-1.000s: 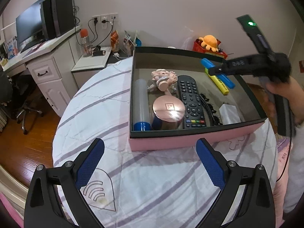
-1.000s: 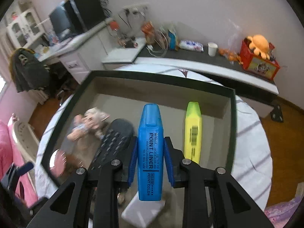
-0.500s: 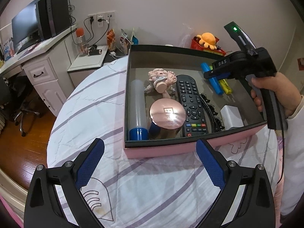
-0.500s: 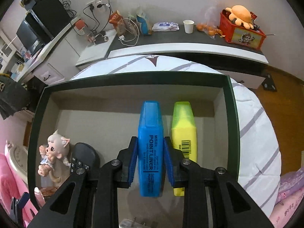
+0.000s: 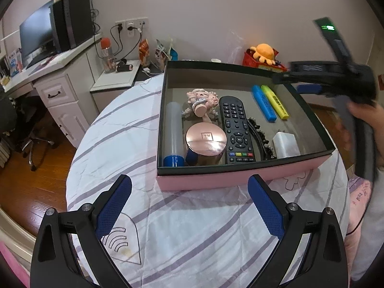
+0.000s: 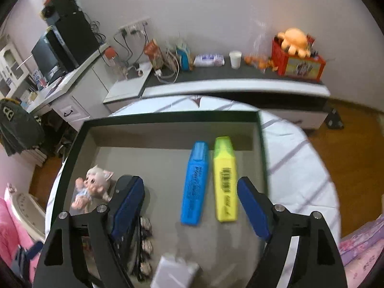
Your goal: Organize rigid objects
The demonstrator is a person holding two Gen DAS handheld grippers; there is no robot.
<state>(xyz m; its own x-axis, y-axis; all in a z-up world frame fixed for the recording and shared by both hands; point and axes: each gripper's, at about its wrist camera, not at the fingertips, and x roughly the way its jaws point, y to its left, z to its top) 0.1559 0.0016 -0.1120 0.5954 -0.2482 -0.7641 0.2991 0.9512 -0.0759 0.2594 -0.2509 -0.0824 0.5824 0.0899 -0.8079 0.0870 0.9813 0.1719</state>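
L wrist view takes in the whole pink box [image 5: 216, 180] w/ its dark rim, centre frame, on a round table w/ striped cloth [image 5: 192, 235]. Only this view shows the clear tube w/ blue cap [image 5: 174, 132], the rose-gold round lid [image 5: 206, 139] and the full remote [image 5: 236, 129]. R wrist view looks down into the box [image 6: 168, 116] from close and shows more of the shelf behind: paper cup [image 6: 235, 58], red bin w/ orange plush [image 6: 297, 60].

Blue highlighter [image 6: 194, 182] lies flat on the box floor, touching or just beside the yellow highlighter [image 6: 225, 180], both in the upper-right part of the box [image 5: 263, 105] [image 5: 274, 102].

R gripper [image 6: 190, 206] is released, fingers spread wide, nothing between them; its left pad hides part of the remote. In L view it's blurred, at right edge over the box's far-right rim [image 5: 309, 87]. L gripper [image 5: 189, 206] also spread, empty, over the cloth, lower frame.

Pig figurine [image 6: 93, 187] sits left of the remote; white charger block [image 5: 286, 144] near the front wall, blurred in R view. Highlighters are chunky plastic w/ tapered caps; pads are blue, textured.
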